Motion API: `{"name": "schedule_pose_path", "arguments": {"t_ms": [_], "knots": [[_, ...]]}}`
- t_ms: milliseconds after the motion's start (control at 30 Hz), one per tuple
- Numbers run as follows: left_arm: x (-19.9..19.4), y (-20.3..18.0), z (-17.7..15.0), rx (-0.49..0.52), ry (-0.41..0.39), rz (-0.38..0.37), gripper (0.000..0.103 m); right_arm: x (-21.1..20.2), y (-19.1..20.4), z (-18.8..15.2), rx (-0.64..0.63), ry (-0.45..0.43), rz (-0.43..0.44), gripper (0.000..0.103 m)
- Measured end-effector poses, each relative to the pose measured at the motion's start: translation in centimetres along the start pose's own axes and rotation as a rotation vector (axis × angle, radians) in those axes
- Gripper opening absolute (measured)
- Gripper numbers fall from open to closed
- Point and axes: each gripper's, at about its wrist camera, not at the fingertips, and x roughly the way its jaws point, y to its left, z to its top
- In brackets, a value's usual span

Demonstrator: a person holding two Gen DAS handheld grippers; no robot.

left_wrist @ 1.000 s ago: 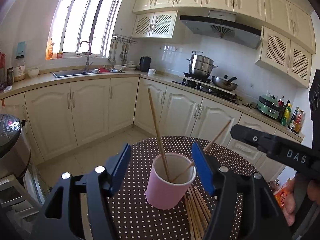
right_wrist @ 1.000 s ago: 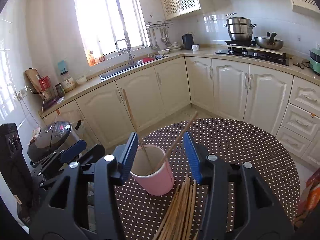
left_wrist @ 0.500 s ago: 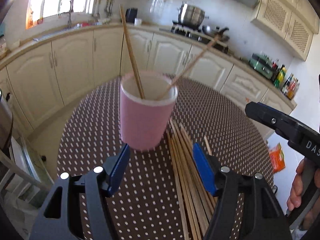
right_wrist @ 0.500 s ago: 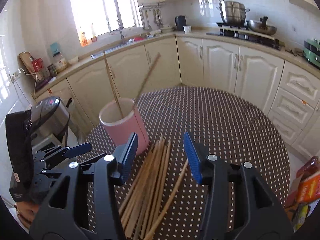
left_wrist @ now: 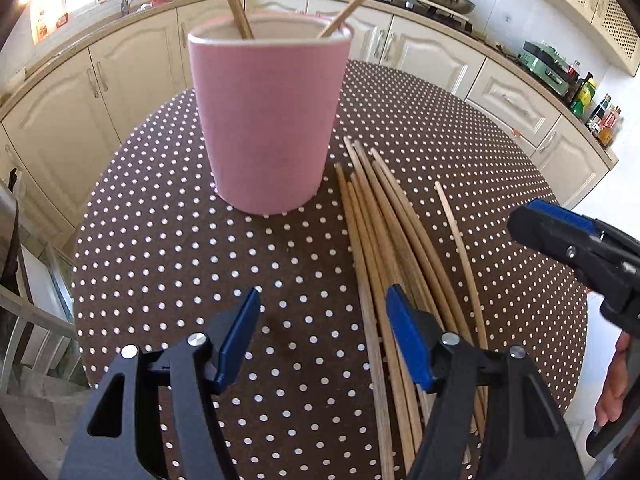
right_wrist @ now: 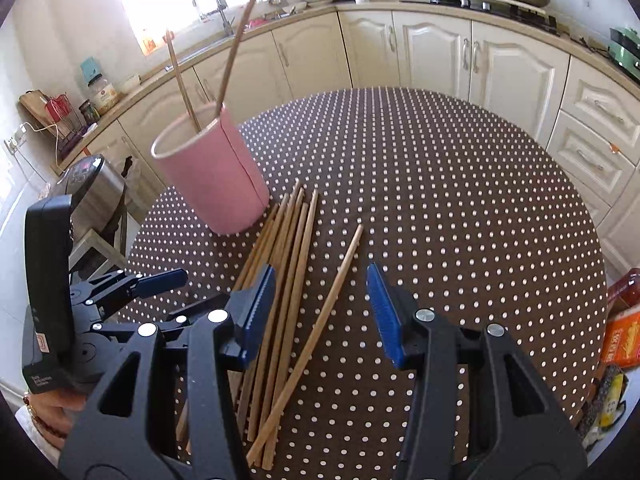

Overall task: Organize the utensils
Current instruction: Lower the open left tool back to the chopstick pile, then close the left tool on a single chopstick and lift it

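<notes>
Right gripper (right_wrist: 322,312), jaws apart and empty, hovers over a stray chopstick (right_wrist: 320,316) whose long axis runs away from it toward the pink cup (right_wrist: 216,172). Left gripper (left_wrist: 320,340), also open and empty, hangs beside the chopstick bundle (left_wrist: 384,240) on the dotted table (left_wrist: 180,260). Right appears nearer the stray.

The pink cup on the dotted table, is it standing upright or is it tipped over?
Upright. The pink cup stands on its base on the table, rim up, with two chopsticks leaning inside it.
</notes>
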Motion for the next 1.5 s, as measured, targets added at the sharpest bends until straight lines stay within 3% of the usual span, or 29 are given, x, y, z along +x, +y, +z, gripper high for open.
{"name": "schedule_pose_path", "arguments": {"t_ms": [367, 533, 800, 867, 1033, 1233, 1300, 1500], "knots": [[1.2, -1.5, 0.8, 0.026, 0.041, 0.067, 0.064, 2.2, -0.7, -0.3, 0.035, 0.119, 0.002, 0.048], [1.2, -1.0, 1.0, 0.002, 0.05, 0.034, 0.064, 2.6, -1.1, -0.2, 0.036, 0.139, 0.002, 0.048], [1.5, -0.9, 1.3, 0.031, 0.072, 0.071, 0.064, 4.1, -1.2, 0.3, 0.03, 0.212, -0.013, 0.047], [1.7, -1.1, 1.7, 0.034, 0.085, 0.079, 0.064, 4.6, -1.0, 0.4, 0.022, 0.24, -0.012, 0.036], [2.0, -1.3, 2.2, 0.035, 0.105, 0.083, 0.062, 5.9, -0.4, 0.8, 0.01, 0.304, -0.035, 0.034], [2.4, -1.8, 3.1, 0.044, 0.132, 0.085, 0.055, 7.3, 0.7, 1.5, -0.04, 0.368, -0.07, 0.029], [2.6, -2.5, 3.0, 0.074, 0.138, 0.145, 0.044, 7.8, 1.2, 1.8, -0.055, 0.376, -0.094, 0.021], [3.2, -3.0, 4.3, 0.059, 0.163, 0.138, 0.03, 9.0, 1.8, 2.8, -0.066, 0.404, -0.108, 0.012]]}}
